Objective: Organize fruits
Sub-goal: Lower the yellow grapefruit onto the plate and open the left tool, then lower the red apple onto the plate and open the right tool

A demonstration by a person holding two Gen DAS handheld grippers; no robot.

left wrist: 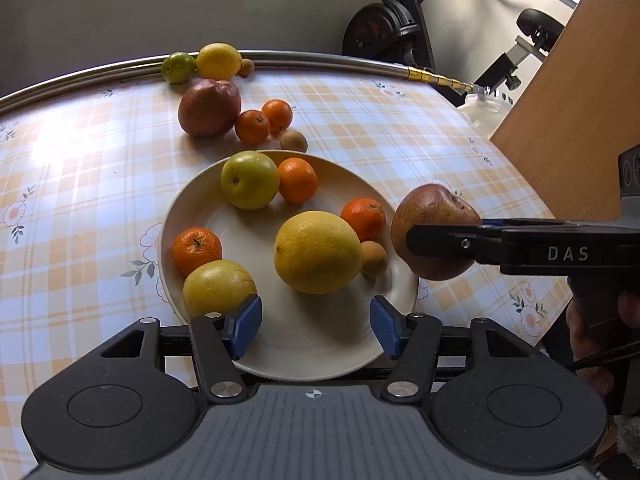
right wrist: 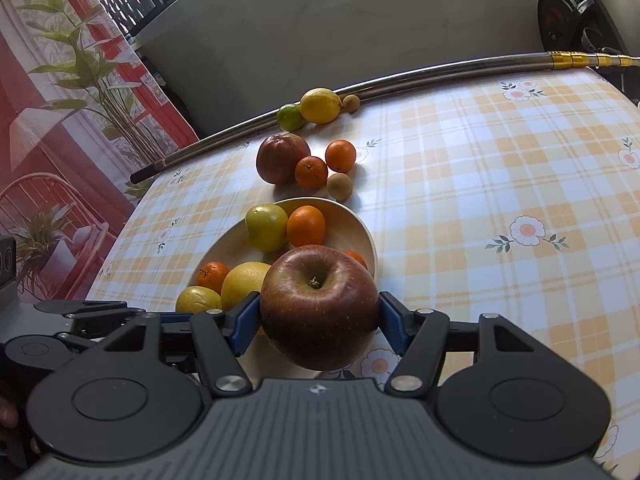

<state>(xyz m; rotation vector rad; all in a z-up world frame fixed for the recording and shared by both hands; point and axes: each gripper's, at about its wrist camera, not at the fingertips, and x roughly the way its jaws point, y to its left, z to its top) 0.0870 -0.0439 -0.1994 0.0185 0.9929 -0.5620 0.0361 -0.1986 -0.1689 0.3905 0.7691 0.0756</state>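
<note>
A cream plate (left wrist: 304,344) holds a large yellow citrus (left wrist: 317,252), a green-yellow apple (left wrist: 249,179), a yellow fruit (left wrist: 218,288), three tangerines and a small brown fruit (left wrist: 374,259). My left gripper (left wrist: 316,320) stands open over the plate's near part, nothing between its blue pads. My right gripper (right wrist: 319,316) is shut on a red apple (right wrist: 320,304), held stem up just above the plate's right rim (right wrist: 370,236); the apple (left wrist: 434,212) also shows in the left wrist view. Beyond the plate lie another red apple (left wrist: 209,108), two tangerines (left wrist: 252,126), a lemon (left wrist: 219,61) and a lime (left wrist: 178,67).
A metal pole (left wrist: 320,60) runs along the table's far edge. An exercise bike (left wrist: 400,32) stands behind it, a wooden panel (left wrist: 580,100) and a plastic jar (left wrist: 486,110) at the right. A printed curtain (right wrist: 60,120) hangs on the left. The checked tablecloth (right wrist: 500,180) lies bare to the right.
</note>
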